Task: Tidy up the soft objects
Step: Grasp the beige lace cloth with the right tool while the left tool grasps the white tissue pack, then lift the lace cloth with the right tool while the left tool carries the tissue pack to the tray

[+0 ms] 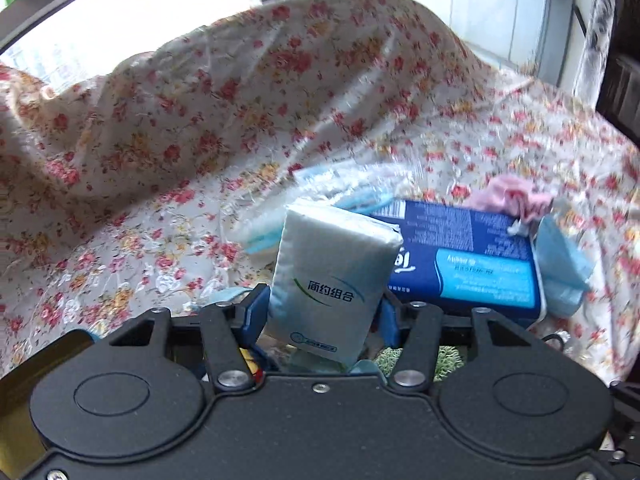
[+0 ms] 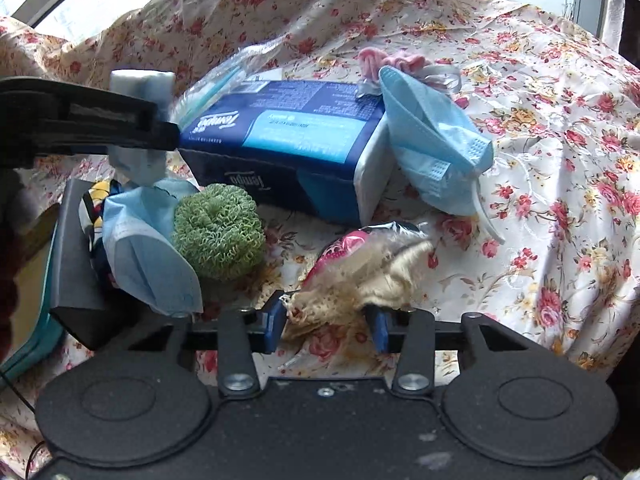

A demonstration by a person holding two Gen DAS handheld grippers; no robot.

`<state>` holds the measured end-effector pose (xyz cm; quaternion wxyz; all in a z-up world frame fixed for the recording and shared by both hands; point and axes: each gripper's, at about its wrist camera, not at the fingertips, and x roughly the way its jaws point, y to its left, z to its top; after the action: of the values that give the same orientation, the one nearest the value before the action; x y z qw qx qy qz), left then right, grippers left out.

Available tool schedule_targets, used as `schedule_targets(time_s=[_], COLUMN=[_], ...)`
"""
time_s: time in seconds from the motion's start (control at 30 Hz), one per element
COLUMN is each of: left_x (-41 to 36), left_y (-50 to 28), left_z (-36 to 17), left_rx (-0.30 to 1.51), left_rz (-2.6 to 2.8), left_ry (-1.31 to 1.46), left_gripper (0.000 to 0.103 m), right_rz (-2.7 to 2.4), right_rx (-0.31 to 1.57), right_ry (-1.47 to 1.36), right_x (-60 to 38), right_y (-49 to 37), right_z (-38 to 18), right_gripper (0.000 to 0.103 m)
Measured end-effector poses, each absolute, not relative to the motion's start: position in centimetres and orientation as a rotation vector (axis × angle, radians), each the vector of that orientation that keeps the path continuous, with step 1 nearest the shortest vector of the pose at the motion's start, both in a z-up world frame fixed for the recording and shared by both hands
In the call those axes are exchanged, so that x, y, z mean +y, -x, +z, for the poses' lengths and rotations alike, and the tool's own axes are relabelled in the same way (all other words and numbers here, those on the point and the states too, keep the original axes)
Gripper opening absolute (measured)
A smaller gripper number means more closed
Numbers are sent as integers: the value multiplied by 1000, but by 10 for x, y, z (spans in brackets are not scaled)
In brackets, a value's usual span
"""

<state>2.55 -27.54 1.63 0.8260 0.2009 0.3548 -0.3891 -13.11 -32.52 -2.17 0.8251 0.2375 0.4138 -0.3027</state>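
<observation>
Both tools are loaded over a tabletop draped in a cream, red-flowered cloth (image 2: 540, 128). At centre of the left wrist view, the left tool (image 1: 322, 312) pinches a small white plastic-wrapped tissue pack (image 1: 332, 276) across its lower half, the pack standing upright and lifted clear of the cloth. At lower centre of the right wrist view, the right tool (image 2: 326, 326) has its blue pads pressed onto a tuft of pale blond fibres joined to a pink-patterned wrapped piece (image 2: 360, 268), which lies on the cloth.

A large dark-blue tissue package (image 2: 288, 136) sits at upper centre, a light-blue face mask (image 2: 432, 140) leaning on its right end. At left, a green crocheted scrubber ball (image 2: 218, 232) rests beside a second mask draped over a black open box (image 2: 76, 264).

Done well, the pack likely goes down into that box slowly, with a firm squeeze since its film looks slippery. The tuft should be raised gently, as loose fibres may slide out.
</observation>
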Motion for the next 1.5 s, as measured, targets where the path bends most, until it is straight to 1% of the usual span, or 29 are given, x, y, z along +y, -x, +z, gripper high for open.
schedule_targets(time_s=[0.33,0.67,0.7,0.73,0.77,0.8,0.83,1.03,1.1,1.23,1.27,1.3,1.33,1.4,1.43,1.5], left_x=[-224,-167,-163,-160,-157,-154,-153,-144,-143,-137,-136,-134,-132,-127,-126,-124], left_y=[-23,-20,-18,-17,-16,-16,-15,-10,-9,-6,-6,-6,-6,-7,-8,-12], left_z=[51,53,51,50,48,47,46,39,37,35,35,36,36,36,35,31], left_rx=[756,784,789,795,800,806,810,830,837,848,849,850,850,851,851,864], left_rz=[-765,-668,-662,-659,-656,-651,-648,-636,-632,-621,-618,-616,-614,-610,-607,-594], left_ry=[-315,-258,-257,-257,-257,-256,-256,-257,-255,-246,-242,-237,-232,-224,-223,-222], left_gripper=[53,53,53,53,53,53,53,53,53,52,52,52,52,51,47,46], right_rz=[-635,-644,-650,-661,-670,-680,-698,-725,-726,-713,-711,-715,-720,-711,-714,-707], right_rx=[791,795,806,819,829,838,845,859,866,885,893,900,910,926,925,923], right_ry=[-527,-506,-502,-496,-493,-494,-496,-550,-561,-550,-539,-527,-515,-516,-511,-508], right_x=[-320,-305,-304,-303,-304,-304,-304,-316,-318,-314,-311,-309,-307,-306,-305,-306], right_y=[153,158,156,154,152,152,151,146,142,133,131,129,126,124,125,126], right_z=[12,21,18,14,10,8,4,-10,-12,-17,-18,-19,-20,-22,-21,-19], right_gripper=[36,36,38,43,61,76,78,79,81,81,77,64,58,52,51,49])
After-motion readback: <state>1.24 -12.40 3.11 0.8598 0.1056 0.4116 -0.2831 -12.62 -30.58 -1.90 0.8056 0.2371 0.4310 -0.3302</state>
